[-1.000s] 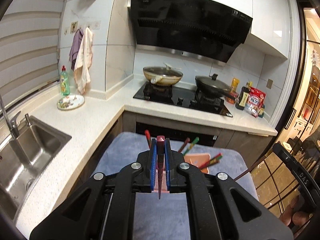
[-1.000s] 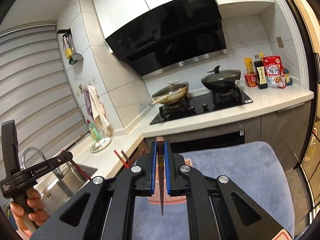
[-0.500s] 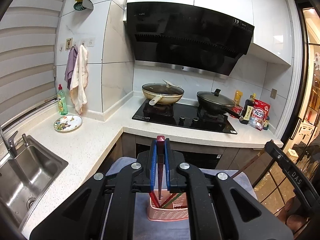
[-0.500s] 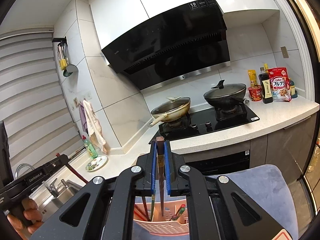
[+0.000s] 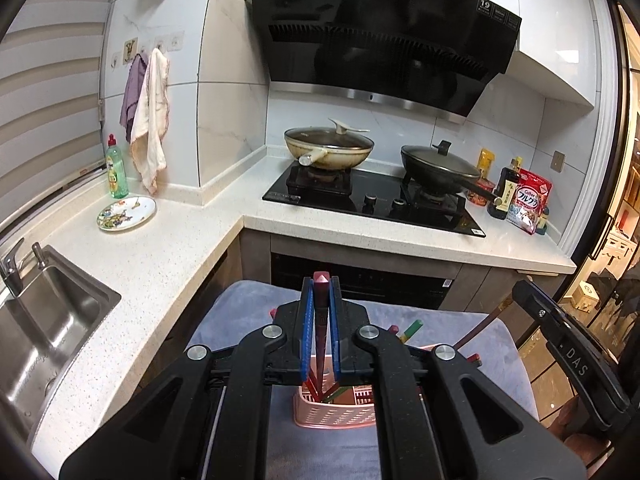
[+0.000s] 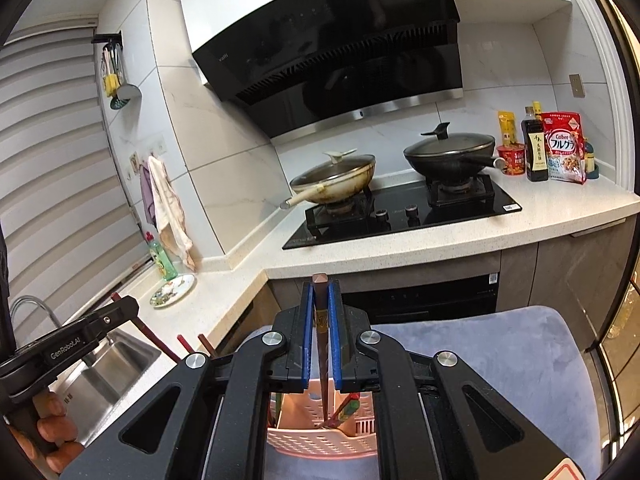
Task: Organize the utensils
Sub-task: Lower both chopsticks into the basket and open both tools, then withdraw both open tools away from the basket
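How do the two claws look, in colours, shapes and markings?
Both the left claw and right claw have black speckled angular arms, silver round pivot bolts and blue pads on the fingers. White lettering on the left reads GenRobot.AI.

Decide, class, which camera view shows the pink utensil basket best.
The right wrist view: the pink basket shows its open top, an inner divider and the perforated front wall below the right gripper. The left wrist view shows only the basket's front wall and part of its rim; the left gripper covers the rest.
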### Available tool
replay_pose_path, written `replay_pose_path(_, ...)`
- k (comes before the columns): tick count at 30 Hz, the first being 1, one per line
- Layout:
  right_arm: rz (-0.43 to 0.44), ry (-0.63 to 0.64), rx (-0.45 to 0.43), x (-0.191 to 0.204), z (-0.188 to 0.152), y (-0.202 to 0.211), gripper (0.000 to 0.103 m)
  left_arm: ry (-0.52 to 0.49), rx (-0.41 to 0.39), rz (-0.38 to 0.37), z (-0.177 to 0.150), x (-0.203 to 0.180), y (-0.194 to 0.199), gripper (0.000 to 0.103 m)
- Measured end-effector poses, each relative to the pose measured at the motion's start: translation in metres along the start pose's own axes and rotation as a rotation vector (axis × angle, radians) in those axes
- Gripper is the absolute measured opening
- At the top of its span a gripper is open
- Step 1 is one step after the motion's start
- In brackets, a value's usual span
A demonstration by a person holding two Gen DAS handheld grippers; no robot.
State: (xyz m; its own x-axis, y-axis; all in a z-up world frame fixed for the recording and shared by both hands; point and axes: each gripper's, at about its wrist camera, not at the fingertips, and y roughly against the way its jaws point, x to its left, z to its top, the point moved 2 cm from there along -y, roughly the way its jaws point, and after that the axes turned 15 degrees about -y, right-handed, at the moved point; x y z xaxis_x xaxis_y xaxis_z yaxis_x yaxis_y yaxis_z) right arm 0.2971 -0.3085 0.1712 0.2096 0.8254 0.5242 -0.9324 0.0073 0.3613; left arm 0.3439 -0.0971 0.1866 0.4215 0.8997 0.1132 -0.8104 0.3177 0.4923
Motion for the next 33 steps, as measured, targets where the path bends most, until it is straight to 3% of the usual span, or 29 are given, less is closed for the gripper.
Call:
replay_pose_path(10,-0.037,0.025,0.07,-0.007,-0.024,-0.021,0.007,0.003,0.06,-0.007,-0.019,-0.004,-0.015,0.007)
replay_pose_path(16,-0.04,0.019,0.092,-0.01,-0.026,-0.022,0.013,0.0,0.086,-0.013,-0.028,-0.006,-0.017,0.009)
replay_pose_path(18,-0.042,0.019,0.089,-0.011,-0.026,-0.018,0.019,-0.004,0.088,-0.007,-0.029,-0.008,-0.015,0.019)
replay_pose_path(20,-0.036,0.015,0.082,-0.011,-0.026,-0.013,0.025,-0.01,0.085,0.01,-0.03,-0.009,-0.012,0.035)
replay_pose_path(25,-0.031,0.027,0.086,-0.009,-0.029,-0.002,0.026,-0.025,0.08,0.033,-0.033,-0.013,-0.003,0.047)
replay_pose_path(33,-0.018,0.044,0.107,-0.003,-0.041,0.017,0.026,-0.046,0.079,0.045,-0.042,-0.017,0.015,0.049)
